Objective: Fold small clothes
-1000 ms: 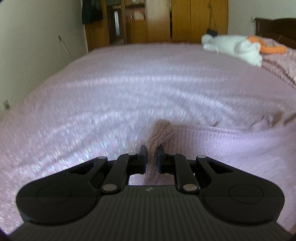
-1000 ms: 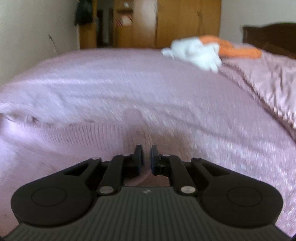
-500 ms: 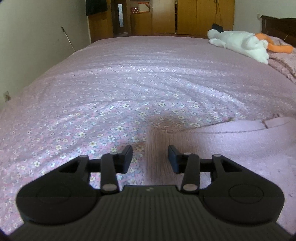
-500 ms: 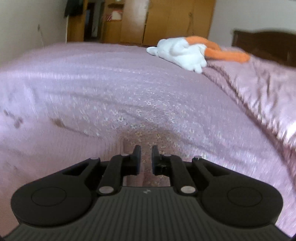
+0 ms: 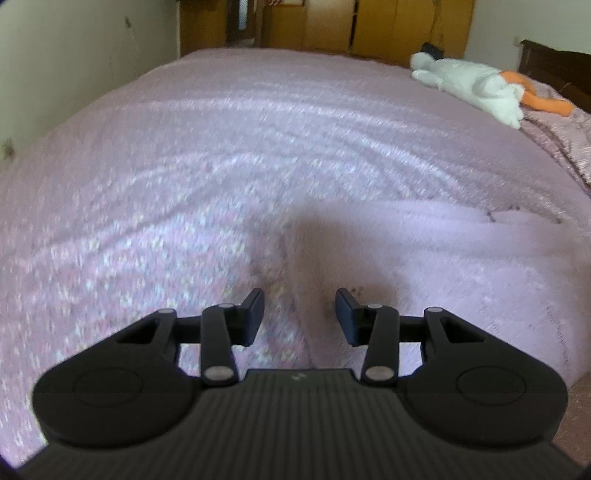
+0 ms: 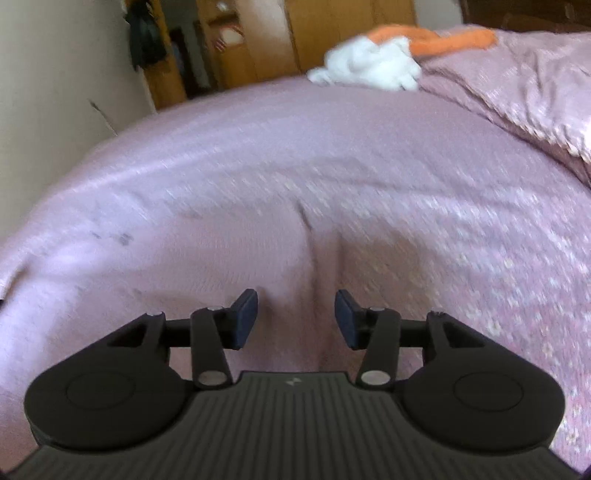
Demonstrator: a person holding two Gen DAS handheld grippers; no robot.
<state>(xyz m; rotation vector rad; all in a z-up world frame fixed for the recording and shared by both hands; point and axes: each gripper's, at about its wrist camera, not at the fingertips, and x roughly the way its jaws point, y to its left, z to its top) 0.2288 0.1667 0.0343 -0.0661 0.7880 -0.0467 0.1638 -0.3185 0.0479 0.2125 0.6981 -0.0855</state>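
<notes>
Left gripper [image 5: 299, 308]: jaws apart, nothing between them, poised over the left edge of a pink knit garment [image 5: 443, 266]. The garment lies flat on the bedspread [image 5: 221, 147], running off to the right. Right gripper [image 6: 295, 308]: jaws apart too, empty, above the garment's right edge [image 6: 221, 266], where a crease runs forward. Both views blurred. White and orange soft toy [image 5: 476, 86] lies far off near the headboard [image 5: 554, 70]. Wooden wardrobe [image 5: 388, 26] behind.

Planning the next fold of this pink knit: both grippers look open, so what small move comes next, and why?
Probably lift both clear: left gripper and right gripper are open, empty, with the pink knit flat on the bedspread.
</notes>
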